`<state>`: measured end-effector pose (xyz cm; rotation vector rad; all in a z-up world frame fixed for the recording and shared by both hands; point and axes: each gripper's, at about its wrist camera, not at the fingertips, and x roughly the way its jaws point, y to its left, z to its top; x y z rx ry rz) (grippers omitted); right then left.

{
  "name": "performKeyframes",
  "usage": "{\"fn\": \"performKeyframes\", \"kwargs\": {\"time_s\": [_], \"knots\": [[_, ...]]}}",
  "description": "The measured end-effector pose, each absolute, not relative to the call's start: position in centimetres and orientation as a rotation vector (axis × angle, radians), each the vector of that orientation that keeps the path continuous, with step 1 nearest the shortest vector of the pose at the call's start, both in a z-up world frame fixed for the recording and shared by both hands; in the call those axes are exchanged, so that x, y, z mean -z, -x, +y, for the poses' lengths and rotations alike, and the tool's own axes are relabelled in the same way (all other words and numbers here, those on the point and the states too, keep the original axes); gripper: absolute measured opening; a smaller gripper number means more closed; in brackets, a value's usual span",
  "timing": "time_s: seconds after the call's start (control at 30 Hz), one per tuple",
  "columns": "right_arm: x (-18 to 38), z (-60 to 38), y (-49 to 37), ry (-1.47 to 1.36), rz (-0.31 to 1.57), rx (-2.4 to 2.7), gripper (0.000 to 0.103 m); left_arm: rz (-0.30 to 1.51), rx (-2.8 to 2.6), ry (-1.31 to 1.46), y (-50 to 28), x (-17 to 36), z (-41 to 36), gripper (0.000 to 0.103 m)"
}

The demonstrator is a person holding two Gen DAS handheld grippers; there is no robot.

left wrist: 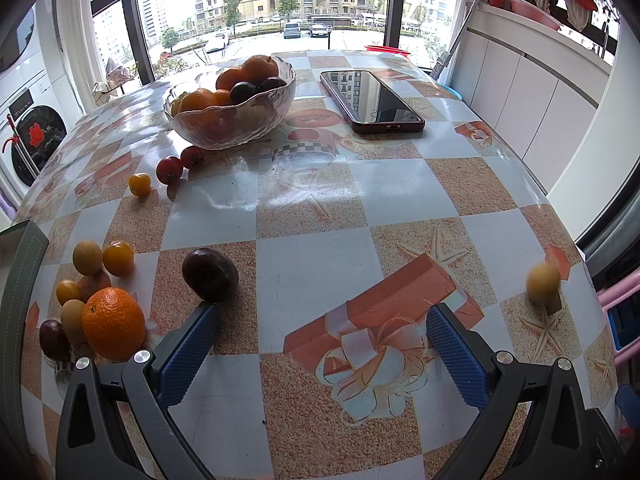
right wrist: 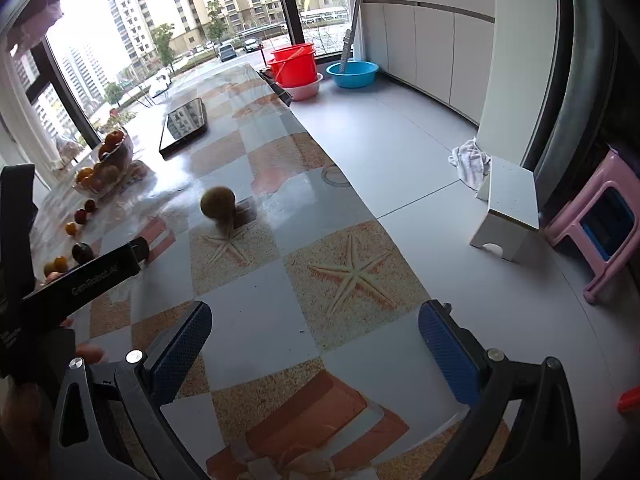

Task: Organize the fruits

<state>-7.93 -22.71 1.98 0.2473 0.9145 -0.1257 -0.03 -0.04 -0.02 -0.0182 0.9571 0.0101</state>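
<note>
A glass bowl (left wrist: 230, 114) holding oranges and dark plums stands far across the table. Two red tomatoes (left wrist: 180, 164) and a yellow one (left wrist: 139, 184) lie in front of it. Near left sit an orange (left wrist: 113, 323), several small yellow fruits (left wrist: 102, 258) and a dark passion fruit (left wrist: 210, 275), which lies just past my left gripper's left fingertip. My left gripper (left wrist: 323, 322) is open and holds nothing. A blurred yellow-brown round fruit (left wrist: 543, 281) (right wrist: 217, 202) sits alone near the table's right edge. My right gripper (right wrist: 315, 322) is open and empty, short of that fruit.
A phone (left wrist: 372, 100) lies flat at the far right of the table. Beyond the table edge (right wrist: 340, 184) are the grey floor, red buckets (right wrist: 292, 65), a blue basin (right wrist: 352, 73), a white stool (right wrist: 510, 208) and a pink stool (right wrist: 604, 220). The left gripper's body (right wrist: 80, 284) crosses the right wrist view.
</note>
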Motion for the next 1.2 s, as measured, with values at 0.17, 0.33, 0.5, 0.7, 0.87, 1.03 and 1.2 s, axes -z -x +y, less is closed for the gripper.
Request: {"fn": "performKeyframes", "kwargs": {"time_s": [0.17, 0.33, 0.5, 0.7, 0.87, 1.03, 1.2], "knots": [[-1.6, -22.7, 7.8, -0.206, 0.935, 0.126, 0.103, 0.966, -0.012, 0.0, 0.3, -0.3, 0.4, 0.103], [-1.2, -22.4, 8.2, -0.169, 0.946, 0.144, 0.103, 0.89, 0.022, -0.017, 3.8, -3.8, 2.8, 0.103], [-1.5, -21.2, 8.8, -0.132, 0.949, 0.165, 0.103, 0.746, 0.002, -0.038, 10.7, -7.2, 8.4, 0.103], [-1.4, -14.6, 9.3, -0.03, 0.966, -0.004, 0.103, 0.835, -0.079, -0.028, 15.8, -4.8, 13.9, 0.103], [-0.8, -12.0, 9.8, 0.049, 0.928, -0.037, 0.103, 0.936, -0.111, 0.048, 16.7, -2.3, 15.9, 0.103], [-0.8, -12.2, 9.7, 0.05, 0.914, -0.044, 0.103, 0.99, -0.14, 0.079, 16.7, -0.5, 16.7, 0.103], [-0.7, -12.1, 10.1, 0.044, 0.913, -0.046, 0.103, 0.953, -0.154, 0.06, 17.2, -0.7, 16.3, 0.103]]}}
